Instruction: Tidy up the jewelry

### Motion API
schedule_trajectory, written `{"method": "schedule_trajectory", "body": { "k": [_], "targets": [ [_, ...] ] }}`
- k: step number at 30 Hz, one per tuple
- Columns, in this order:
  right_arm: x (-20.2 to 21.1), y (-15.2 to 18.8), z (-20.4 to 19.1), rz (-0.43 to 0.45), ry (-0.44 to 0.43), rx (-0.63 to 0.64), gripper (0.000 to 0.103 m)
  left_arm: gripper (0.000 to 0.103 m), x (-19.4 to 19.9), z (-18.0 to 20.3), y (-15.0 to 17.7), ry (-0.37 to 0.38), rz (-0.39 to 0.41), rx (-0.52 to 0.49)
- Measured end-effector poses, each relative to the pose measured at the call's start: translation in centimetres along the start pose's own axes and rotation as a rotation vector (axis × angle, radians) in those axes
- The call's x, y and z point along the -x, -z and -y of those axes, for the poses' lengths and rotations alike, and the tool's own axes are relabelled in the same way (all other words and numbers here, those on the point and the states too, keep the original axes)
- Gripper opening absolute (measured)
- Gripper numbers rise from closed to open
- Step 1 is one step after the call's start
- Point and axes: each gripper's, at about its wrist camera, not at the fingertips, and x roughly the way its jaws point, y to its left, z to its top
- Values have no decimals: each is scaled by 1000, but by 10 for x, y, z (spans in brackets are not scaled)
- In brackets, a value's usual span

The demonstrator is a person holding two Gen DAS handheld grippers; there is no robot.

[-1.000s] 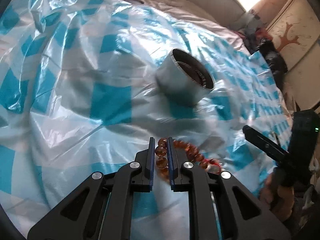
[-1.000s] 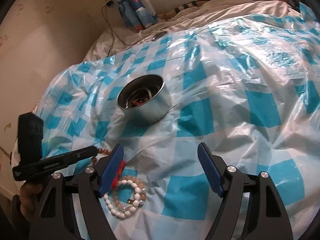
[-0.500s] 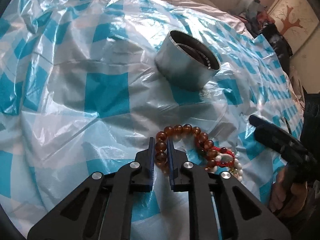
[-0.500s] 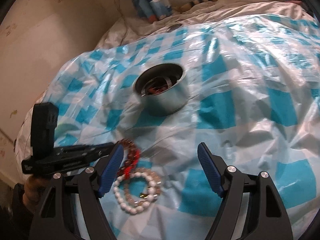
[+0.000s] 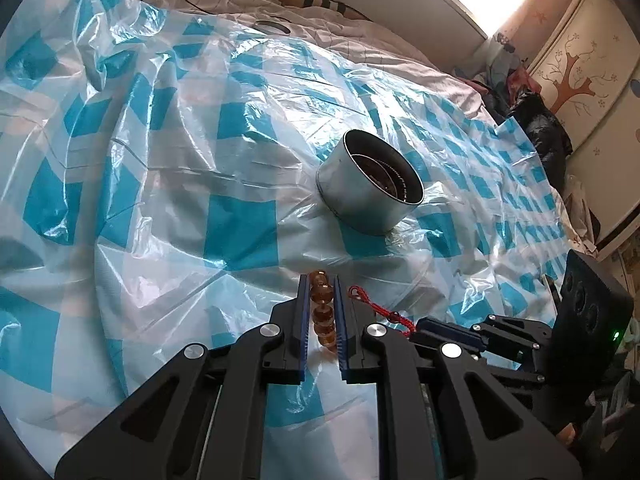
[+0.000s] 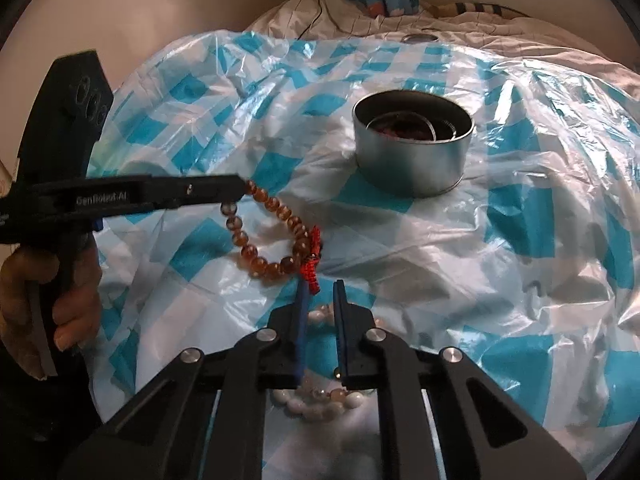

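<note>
Amber bead bracelet [image 6: 269,236] hangs as a loop from the left gripper [image 5: 322,312], whose narrow jaws clamp several of its beads; the loop's lower arc carries a red knotted cord [image 6: 313,259] and lies just above the checked plastic sheet [image 6: 520,248]. The right gripper [image 6: 321,300] is closing, its jaws nearly together around the white and pink bead bracelet [image 6: 316,398] that rests on the sheet beneath it; whether the pads press the beads cannot be told. The red cord touches the tip of the right gripper's left finger. Beyond both bracelets stands the round metal tin [image 6: 414,148], open-topped, with dark jewellery inside and bare sheet all around its wall. The sheet is crumpled and ridged, draped over a bed; its far edge meets white bedding [image 6: 360,12], where a flat metal lid [image 5: 272,27] lies. A hand [image 6: 44,304] grips the left tool's handle, which bears the lettering "GenRobot.AI" [image 6: 105,199].
</note>
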Motion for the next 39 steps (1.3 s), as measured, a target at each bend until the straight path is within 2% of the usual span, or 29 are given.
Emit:
{"method": "schedule_trajectory", "body": {
  "k": [1, 3, 4, 5, 7, 9, 10, 11, 15, 18, 22, 24, 25, 26, 32, 36, 38, 39],
  "targets": [
    [0, -2, 0, 7, 0, -2, 14, 10, 0, 0, 0, 1, -4, 2],
    [0, -6, 0, 16, -1, -4, 40, 10, -1, -2, 1, -4, -10, 6],
    [-1, -8, 0, 27, 4, -4, 60, 10, -2, -3, 1, -6, -14, 11],
    [-2, -10, -1, 36, 3, -2, 61, 10, -3, -4, 2, -8, -17, 14],
    [-9, -13, -2, 27, -24, -6, 60, 10, -4, -5, 3, -7, -20, 18],
    [-23, -13, -6, -26, -5, 14, 35, 10, -4, -5, 3, -8, -20, 18],
    [-27, -12, -6, -44, 3, 18, 11, 10, -4, -5, 3, -10, -20, 18],
    [-26, -11, -6, -42, 8, 16, 9, 10, -4, -7, 4, -10, -20, 19],
    [5, -17, 13, 51, -18, -72, 9, 10, -2, -7, 2, -1, -8, 28],
    [28, -18, 35, 106, -31, -150, 9, 10, 3, -1, -1, 39, 9, 29],
    [23, -7, 75, 35, 34, -282, 10, 10, -13, -6, 3, -63, -54, 23],
    [21, -4, 86, 5, 26, -323, 20, 10, -18, -12, 5, -93, -79, 26],
    [22, -4, 86, 9, 23, -320, 39, 10, -19, -13, 6, -97, -84, 33],
    [25, -5, 83, 24, 29, -299, 50, 10, -19, -14, 5, -96, -84, 35],
    [15, -6, 58, 17, 153, -157, 56, 11, -21, -12, 7, -147, -70, 20],
    [0, -2, 47, -19, 243, -79, 53, 13, -31, -16, 7, -171, -87, 26],
    [1, -1, 47, -23, 233, -74, 18, 13, -37, -14, 7, -173, -98, 9],
    [3, -1, 49, -22, 214, -91, 15, 13, -37, -12, 7, -165, -104, -1]
  ]
}}
